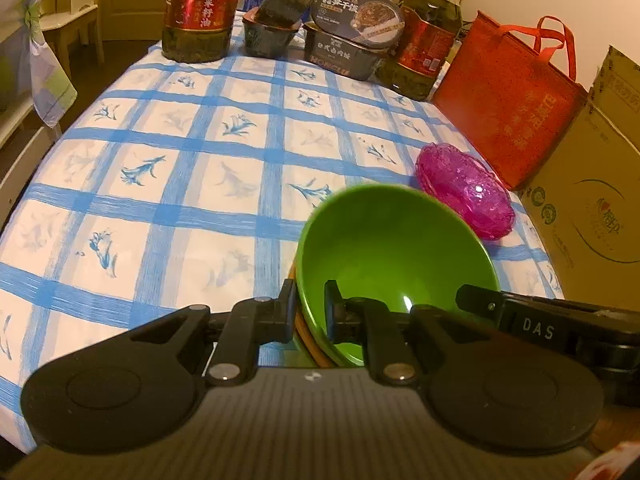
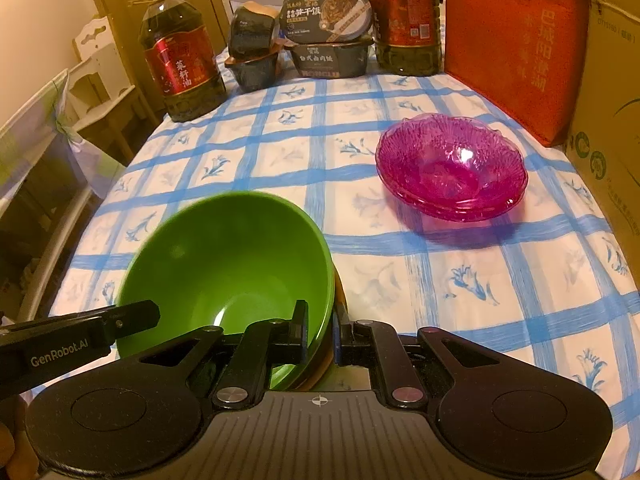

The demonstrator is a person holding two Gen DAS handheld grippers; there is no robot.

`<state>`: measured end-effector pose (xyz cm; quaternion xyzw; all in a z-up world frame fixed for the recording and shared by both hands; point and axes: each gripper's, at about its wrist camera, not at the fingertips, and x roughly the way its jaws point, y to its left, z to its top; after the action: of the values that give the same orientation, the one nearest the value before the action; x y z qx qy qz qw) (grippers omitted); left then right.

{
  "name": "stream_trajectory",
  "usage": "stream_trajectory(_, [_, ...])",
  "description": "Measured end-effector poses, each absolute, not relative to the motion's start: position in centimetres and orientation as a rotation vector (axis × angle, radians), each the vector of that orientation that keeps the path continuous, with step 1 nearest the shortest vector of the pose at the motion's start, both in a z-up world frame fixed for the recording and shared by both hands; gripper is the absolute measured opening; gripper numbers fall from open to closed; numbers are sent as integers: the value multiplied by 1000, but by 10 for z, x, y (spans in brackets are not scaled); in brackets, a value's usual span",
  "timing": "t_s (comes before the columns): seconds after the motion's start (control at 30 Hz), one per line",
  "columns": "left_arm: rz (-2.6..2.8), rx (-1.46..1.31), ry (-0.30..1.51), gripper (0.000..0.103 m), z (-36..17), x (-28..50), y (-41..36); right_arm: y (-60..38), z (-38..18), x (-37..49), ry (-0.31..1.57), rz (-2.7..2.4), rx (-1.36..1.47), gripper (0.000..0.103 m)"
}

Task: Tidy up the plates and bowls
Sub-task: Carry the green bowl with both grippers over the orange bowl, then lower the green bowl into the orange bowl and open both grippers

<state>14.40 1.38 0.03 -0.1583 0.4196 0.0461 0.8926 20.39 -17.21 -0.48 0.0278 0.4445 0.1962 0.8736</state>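
Gripping the green bowl (image 1: 394, 256) by opposite rims, both the left hand-held gripper (image 1: 310, 312) and right hand-held gripper (image 2: 322, 330) should lift evenly, keeping the stack beneath level.

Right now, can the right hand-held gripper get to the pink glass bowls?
Probably not yet: the right hand-held gripper is clamped on the green bowl. The tablecloth toward the pink glass bowls looks unobstructed.
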Motion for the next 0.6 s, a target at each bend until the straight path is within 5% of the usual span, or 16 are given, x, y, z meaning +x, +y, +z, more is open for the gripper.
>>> stream_trajectory(0.1, [106,-335,862,13,2,143,16,-178,-5,205,920,420,110,52])
stream_trajectory(0.6, [109,-398,818,19,16,110,23,-215,11,172,890,385,253,53])
